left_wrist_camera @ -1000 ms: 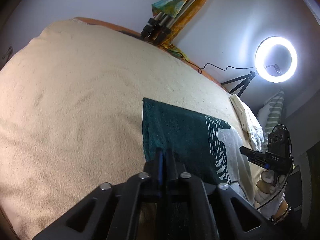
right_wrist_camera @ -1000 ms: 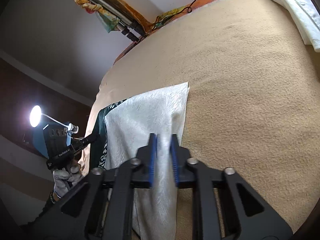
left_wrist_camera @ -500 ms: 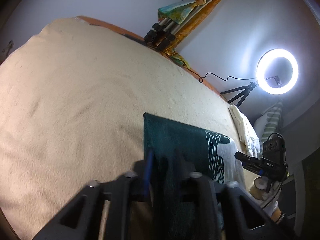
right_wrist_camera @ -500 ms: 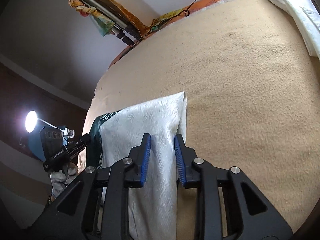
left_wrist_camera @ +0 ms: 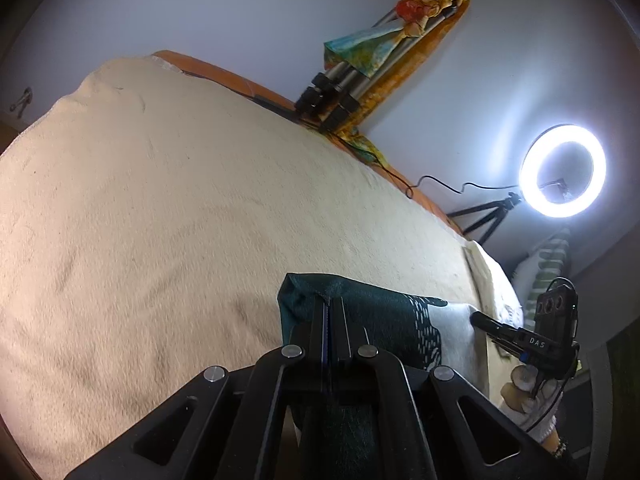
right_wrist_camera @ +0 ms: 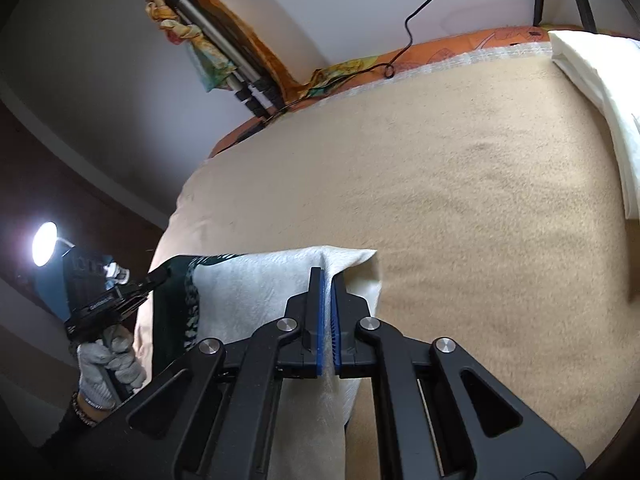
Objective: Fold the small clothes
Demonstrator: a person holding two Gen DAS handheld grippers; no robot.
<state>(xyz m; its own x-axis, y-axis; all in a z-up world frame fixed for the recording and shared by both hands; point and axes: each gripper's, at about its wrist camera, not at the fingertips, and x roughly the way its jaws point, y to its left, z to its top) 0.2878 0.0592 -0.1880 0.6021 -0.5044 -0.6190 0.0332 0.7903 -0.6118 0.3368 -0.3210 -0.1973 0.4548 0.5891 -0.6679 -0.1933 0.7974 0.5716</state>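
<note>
A small garment, dark teal (left_wrist_camera: 380,312) on one side and white (right_wrist_camera: 260,280) on the other, lies on the beige blanket (left_wrist_camera: 160,220). My left gripper (left_wrist_camera: 330,304) is shut on a raised fold of the teal side. My right gripper (right_wrist_camera: 327,276) has its jaws closing, and its blue pads press on a raised fold of the white side near the corner. Each view shows the other gripper at its edge: the right gripper (left_wrist_camera: 520,340) and the left gripper (right_wrist_camera: 120,300), both held in gloved hands. The garment's near part is hidden under the gripper bodies.
A lit ring light (left_wrist_camera: 563,170) on a tripod stands past the bed's right side, beside a striped pillow (left_wrist_camera: 548,264). A folded tripod wrapped in coloured cloth (left_wrist_camera: 360,80) leans on the wall. Folded white cloth (right_wrist_camera: 592,80) lies at the blanket's far right, with a black cable (right_wrist_camera: 420,12) behind.
The right jaws opened around the white edge and then closed on it. Both grippers moved forward over the garment, bunching its edge up. The left stayed shut on the teal fabric.
</note>
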